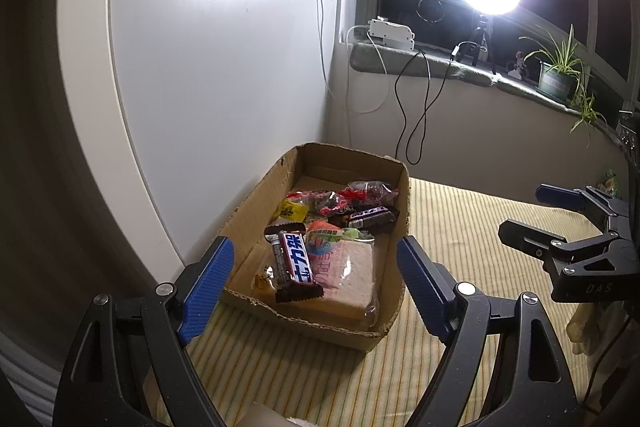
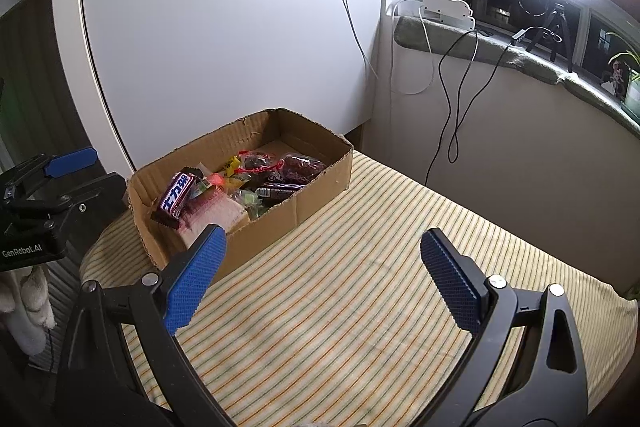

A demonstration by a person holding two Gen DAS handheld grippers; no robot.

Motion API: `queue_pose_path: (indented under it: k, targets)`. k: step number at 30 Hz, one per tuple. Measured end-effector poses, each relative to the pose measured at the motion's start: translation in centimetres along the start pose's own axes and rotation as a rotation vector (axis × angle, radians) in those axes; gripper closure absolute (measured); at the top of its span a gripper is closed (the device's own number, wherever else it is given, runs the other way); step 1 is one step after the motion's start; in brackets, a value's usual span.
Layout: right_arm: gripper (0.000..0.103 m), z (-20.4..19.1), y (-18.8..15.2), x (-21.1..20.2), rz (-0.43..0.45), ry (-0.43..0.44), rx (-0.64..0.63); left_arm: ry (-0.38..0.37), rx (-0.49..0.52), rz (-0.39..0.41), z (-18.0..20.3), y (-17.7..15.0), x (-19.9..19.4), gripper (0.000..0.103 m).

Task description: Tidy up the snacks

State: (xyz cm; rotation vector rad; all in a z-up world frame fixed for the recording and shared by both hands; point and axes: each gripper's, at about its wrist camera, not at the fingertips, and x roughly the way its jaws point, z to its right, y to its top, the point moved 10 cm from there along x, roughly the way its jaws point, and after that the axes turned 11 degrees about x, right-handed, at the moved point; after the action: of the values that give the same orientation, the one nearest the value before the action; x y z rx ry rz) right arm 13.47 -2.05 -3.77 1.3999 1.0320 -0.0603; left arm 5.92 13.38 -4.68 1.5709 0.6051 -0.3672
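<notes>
The snacks all lie inside the cardboard box on the striped surface: a chocolate bar rests on a pink packet, with red wrappers behind. Nothing loose shows on the cloth, so the gathering looks essentially finished. The left claw and right claw both stand wide apart, holding nothing.

Two claws of matte black plastic, each with two blue fingers textured in a fine grid. Left claw: silver round screws at the finger pivots, triangular cut-outs in the arms, white "GenRobot.AI" lettering on the body. Right claw: same build, same silver screws, faint "DAS" lettering on its housing.
</notes>
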Motion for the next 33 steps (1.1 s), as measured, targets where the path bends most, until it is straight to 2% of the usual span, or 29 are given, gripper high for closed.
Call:
queue_pose_path:
  k: [33]
  targets:
    - [0.003, 0.04, -0.31, -0.89, 0.007, -0.015, -0.016, 0.025, -0.008, -0.007, 0.18, -0.26, -0.69, 0.020]
